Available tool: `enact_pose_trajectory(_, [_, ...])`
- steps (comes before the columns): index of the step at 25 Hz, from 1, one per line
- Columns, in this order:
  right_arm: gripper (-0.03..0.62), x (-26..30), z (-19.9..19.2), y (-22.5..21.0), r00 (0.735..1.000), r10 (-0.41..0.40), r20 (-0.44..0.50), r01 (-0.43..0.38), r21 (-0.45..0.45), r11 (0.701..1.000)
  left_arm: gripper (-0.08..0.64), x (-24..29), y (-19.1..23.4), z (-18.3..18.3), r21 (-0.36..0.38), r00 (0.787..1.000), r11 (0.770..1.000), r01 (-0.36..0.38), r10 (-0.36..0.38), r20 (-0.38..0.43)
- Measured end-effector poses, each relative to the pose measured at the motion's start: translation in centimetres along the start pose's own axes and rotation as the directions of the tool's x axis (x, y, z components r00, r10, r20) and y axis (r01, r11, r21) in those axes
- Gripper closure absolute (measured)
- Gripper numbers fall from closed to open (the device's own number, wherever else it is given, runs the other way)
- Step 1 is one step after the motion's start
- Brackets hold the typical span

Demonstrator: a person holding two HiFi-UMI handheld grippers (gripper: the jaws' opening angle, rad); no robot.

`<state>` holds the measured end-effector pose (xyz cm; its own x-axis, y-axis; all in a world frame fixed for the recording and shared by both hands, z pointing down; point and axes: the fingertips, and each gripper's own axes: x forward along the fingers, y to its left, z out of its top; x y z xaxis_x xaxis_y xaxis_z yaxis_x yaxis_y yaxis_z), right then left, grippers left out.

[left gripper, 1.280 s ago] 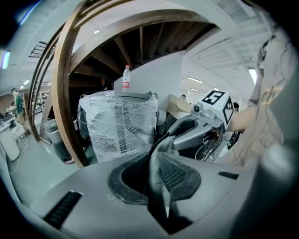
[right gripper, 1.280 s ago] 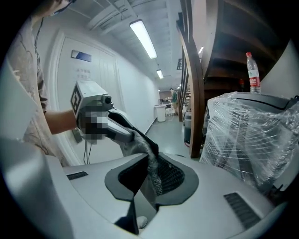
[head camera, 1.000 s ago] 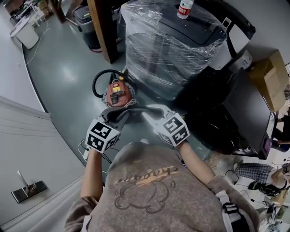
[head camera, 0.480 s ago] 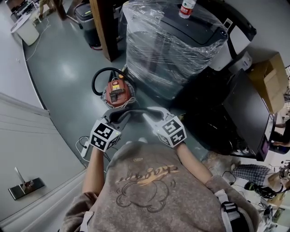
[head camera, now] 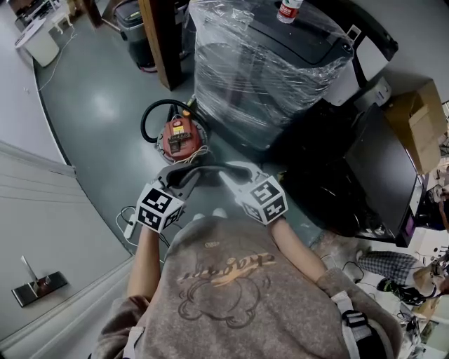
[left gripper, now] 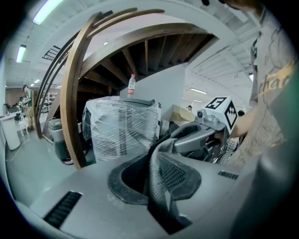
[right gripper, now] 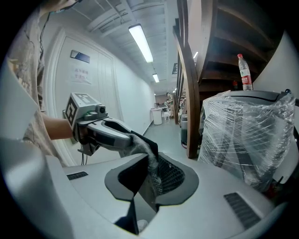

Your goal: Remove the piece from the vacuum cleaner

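Change: little is seen to have moved since the earlier frames; both grippers are kept in nearly the same place, and the cloth piece is still stretched between them. The vacuum cleaner is shown slightly farther up the head view, as the camera is shifted a little.
Left gripper (head camera: 181,184): it is held at the near left, pointed forward and somewhat down. Its jaws are drawn nearly together and are clamped on the left end of the cloth piece, which is seen rising through the narrow slot between them in the left gripper view.
Right gripper (head camera: 231,177): it is held at the near right, level with the left one. Its jaws are likewise pinched on the right end of the cloth piece, as is shown in the right gripper view.
Cloth piece (head camera: 201,172): a dark grey fabric piece with a mesh texture is held in the air between the two grippers. It is kept apart from the vacuum cleaner, on its near side.
Vacuum cleaner (head camera: 180,138): a round red body is set on the floor (head camera: 98,105), just beyond the grippers.
Hose (head camera: 149,119): a black loop is curled at the far left of the vacuum cleaner.
Wrapped machine (head camera: 259,70): a large unit covered in clear film is placed just to the far right of the vacuum cleaner.
Bottle (head camera: 287,10): it is stood upright on top of the wrapped machine.
Power strip (head camera: 130,226): it is laid on the floor at the near left.
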<state>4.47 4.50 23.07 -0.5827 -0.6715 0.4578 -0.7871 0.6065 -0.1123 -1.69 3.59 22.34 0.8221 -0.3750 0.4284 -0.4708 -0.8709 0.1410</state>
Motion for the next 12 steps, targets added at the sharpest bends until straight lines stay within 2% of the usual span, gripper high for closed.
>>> enact_pose_trajectory(12, [0.538,-0.15,-0.08,-0.27,1.0,-0.006,0.008,0.006,0.009,1.0,0.502,0.2,-0.08,0.2,-0.024,1.0,1.0,0.004,-0.003,0.01])
